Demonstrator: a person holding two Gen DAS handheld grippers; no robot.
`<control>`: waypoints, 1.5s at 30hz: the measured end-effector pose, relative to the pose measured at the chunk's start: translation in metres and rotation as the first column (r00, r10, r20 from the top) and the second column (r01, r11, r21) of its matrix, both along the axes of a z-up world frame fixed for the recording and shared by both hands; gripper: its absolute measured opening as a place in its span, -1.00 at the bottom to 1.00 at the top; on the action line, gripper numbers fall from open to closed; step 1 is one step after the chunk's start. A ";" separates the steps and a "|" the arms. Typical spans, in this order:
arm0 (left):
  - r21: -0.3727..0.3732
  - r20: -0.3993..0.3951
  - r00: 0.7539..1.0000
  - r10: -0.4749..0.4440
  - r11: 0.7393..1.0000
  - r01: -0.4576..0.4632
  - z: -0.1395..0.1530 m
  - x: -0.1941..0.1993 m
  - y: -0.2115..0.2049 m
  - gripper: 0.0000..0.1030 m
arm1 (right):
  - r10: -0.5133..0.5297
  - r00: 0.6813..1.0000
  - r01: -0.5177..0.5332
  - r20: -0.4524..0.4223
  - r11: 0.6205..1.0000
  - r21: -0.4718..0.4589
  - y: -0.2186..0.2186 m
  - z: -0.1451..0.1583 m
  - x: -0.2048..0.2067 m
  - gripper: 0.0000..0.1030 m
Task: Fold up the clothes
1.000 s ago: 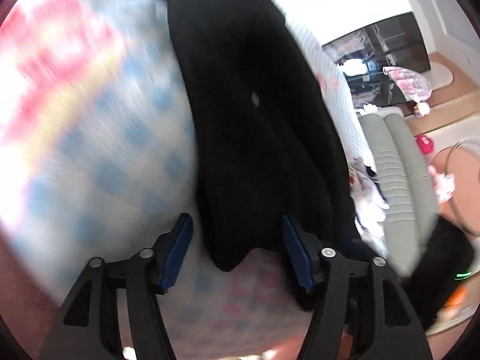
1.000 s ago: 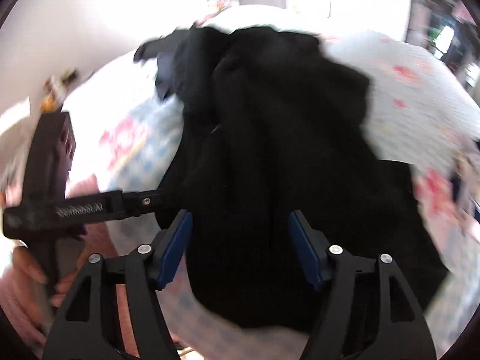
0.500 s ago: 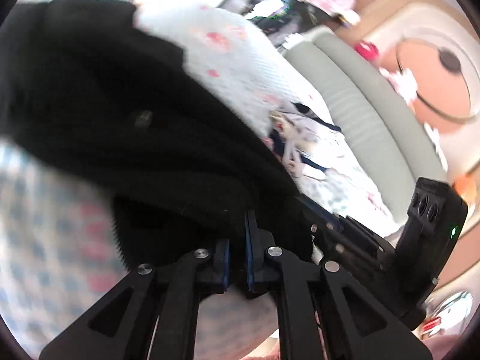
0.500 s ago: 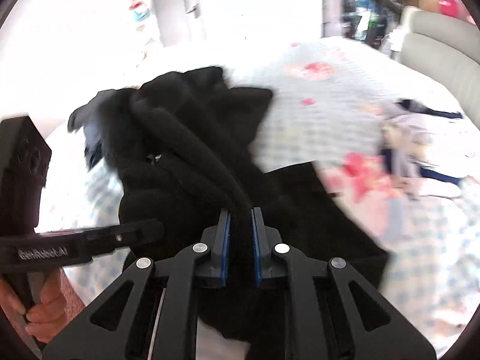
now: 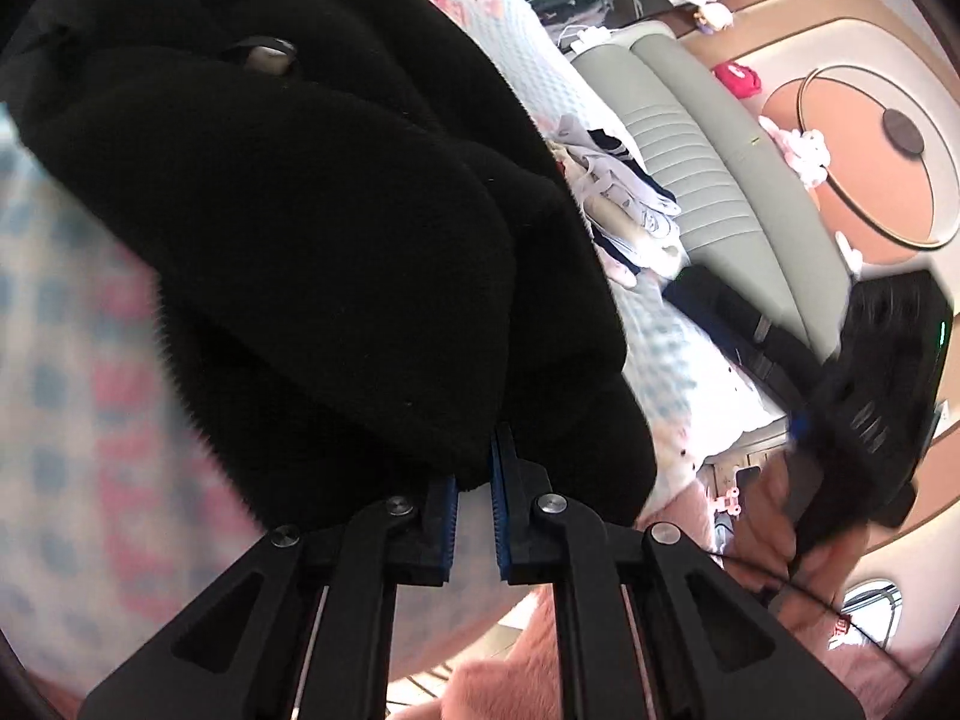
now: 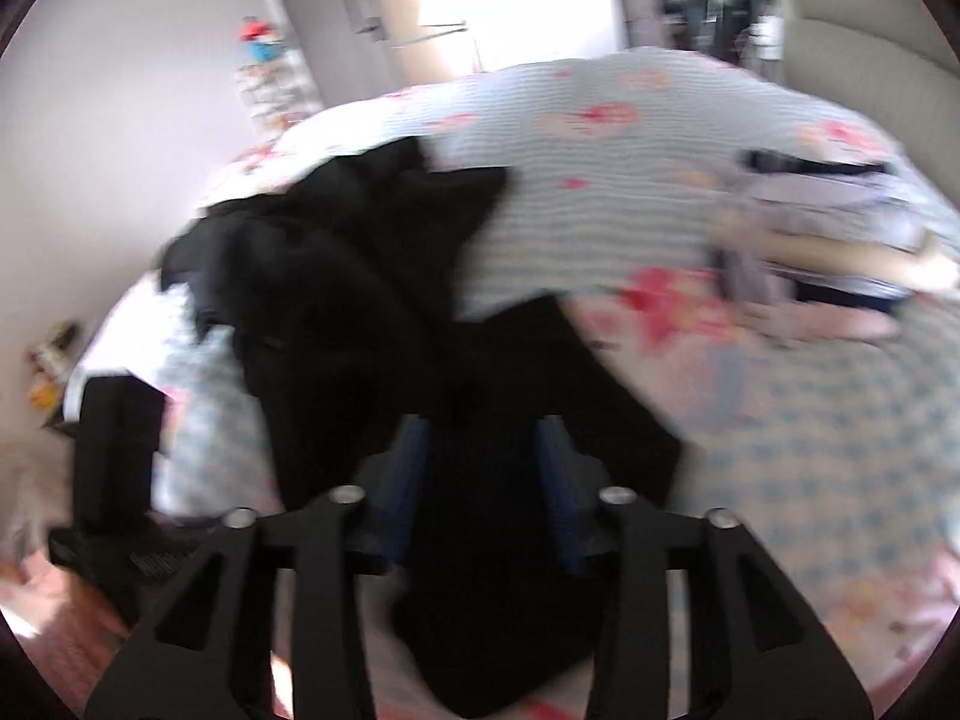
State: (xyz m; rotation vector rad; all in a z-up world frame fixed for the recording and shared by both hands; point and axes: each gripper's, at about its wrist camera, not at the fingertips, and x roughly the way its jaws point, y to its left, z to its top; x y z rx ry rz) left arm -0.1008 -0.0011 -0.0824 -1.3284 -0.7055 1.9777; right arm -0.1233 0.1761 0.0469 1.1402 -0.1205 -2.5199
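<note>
A black fleece garment (image 5: 300,210) lies bunched on the bed and fills most of the left wrist view. My left gripper (image 5: 474,462) is shut on a fold at its near edge, with fabric pinched between the blue pads. In the blurred right wrist view the same black garment (image 6: 360,300) spreads across the bedcover. My right gripper (image 6: 480,438) hangs over its near part with jaws apart and opening; dark cloth lies between and under the fingers, but the pads do not press on it.
The garment rests on a checked and floral bedcover (image 6: 600,150). A pile of light clothes (image 6: 810,240) lies at the right, beside a grey padded headboard (image 5: 690,150). A hand (image 5: 798,546) holds the other gripper at the right edge.
The left gripper shut on the garment's edge and has kept hold while lifting and rolling. The right gripper shut on the fabric half a second ago and now stands apart again.
</note>
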 end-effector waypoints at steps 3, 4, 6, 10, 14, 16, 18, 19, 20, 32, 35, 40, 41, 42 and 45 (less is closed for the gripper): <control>0.038 -0.002 0.999 0.045 0.998 -0.045 -0.004 0.010 -0.026 -0.73 | 0.112 0.993 -0.112 0.024 0.994 -0.001 -0.051 0.000 -0.013 0.53; 0.043 0.005 0.997 0.071 0.997 -0.071 -0.006 0.012 -0.035 -0.72 | 0.150 0.988 -0.151 0.042 0.988 0.016 -0.069 -0.004 -0.019 0.54; 0.049 0.019 0.993 0.113 0.992 -0.114 -0.010 0.015 -0.050 -0.70 | 0.241 0.967 -0.246 0.077 0.968 0.058 -0.105 -0.017 -0.029 0.63; 0.065 0.055 0.985 0.164 0.984 -0.167 -0.018 0.014 -0.073 -0.34 | 0.237 0.966 -0.255 0.101 0.931 0.260 -0.133 -0.065 -0.038 0.04; 0.146 0.137 0.977 0.165 0.972 -0.185 -0.038 -0.009 -0.081 0.32 | 0.128 0.987 -0.146 0.100 0.969 0.201 -0.089 -0.082 -0.035 -0.36; 0.221 0.206 0.972 0.116 0.962 -0.162 -0.052 -0.025 -0.073 0.33 | 0.097 0.992 -0.111 0.085 0.975 0.190 -0.079 -0.079 -0.028 -0.40; 0.267 0.238 0.967 0.094 0.951 -0.158 -0.059 -0.035 -0.063 0.36 | 0.072 0.995 -0.083 0.069 0.979 0.184 -0.072 -0.076 -0.022 -0.42; 0.276 0.231 0.968 0.100 0.947 -0.163 -0.058 -0.039 -0.055 0.37 | 0.062 0.996 -0.072 0.058 0.980 0.188 -0.070 -0.075 -0.020 -0.42; 0.286 0.221 0.969 0.106 0.943 -0.169 -0.056 -0.045 -0.046 0.37 | 0.053 0.998 -0.061 0.046 0.978 0.197 -0.067 -0.071 -0.015 -0.43; 0.178 0.226 0.945 0.238 0.943 -0.281 -0.064 -0.127 -0.018 0.21 | -0.093 0.996 0.092 -0.001 0.983 0.158 -0.010 -0.041 0.002 -0.43; 0.088 0.097 0.971 0.220 0.970 -0.228 -0.038 -0.127 -0.013 -0.49 | -0.061 0.998 0.061 -0.007 0.981 0.183 -0.014 -0.030 0.020 -0.45; -0.175 -0.179 0.977 0.118 0.973 -0.150 0.029 -0.104 0.013 -0.65 | 0.092 0.995 -0.095 0.025 0.978 0.186 -0.036 -0.037 0.055 -0.44; -0.153 -0.194 0.973 0.128 0.975 -0.159 0.036 -0.098 0.010 -0.66 | 0.101 0.995 -0.103 0.019 0.978 0.180 -0.035 -0.035 0.057 -0.42; -0.121 -0.203 0.968 0.144 0.978 -0.170 0.042 -0.093 0.006 -0.66 | 0.097 0.995 -0.098 0.012 0.980 0.174 -0.033 -0.030 0.056 -0.37; -0.034 -0.224 0.957 0.182 0.980 -0.194 0.059 -0.076 -0.007 -0.66 | 0.083 0.996 -0.078 -0.021 0.981 0.176 -0.027 -0.013 0.054 -0.31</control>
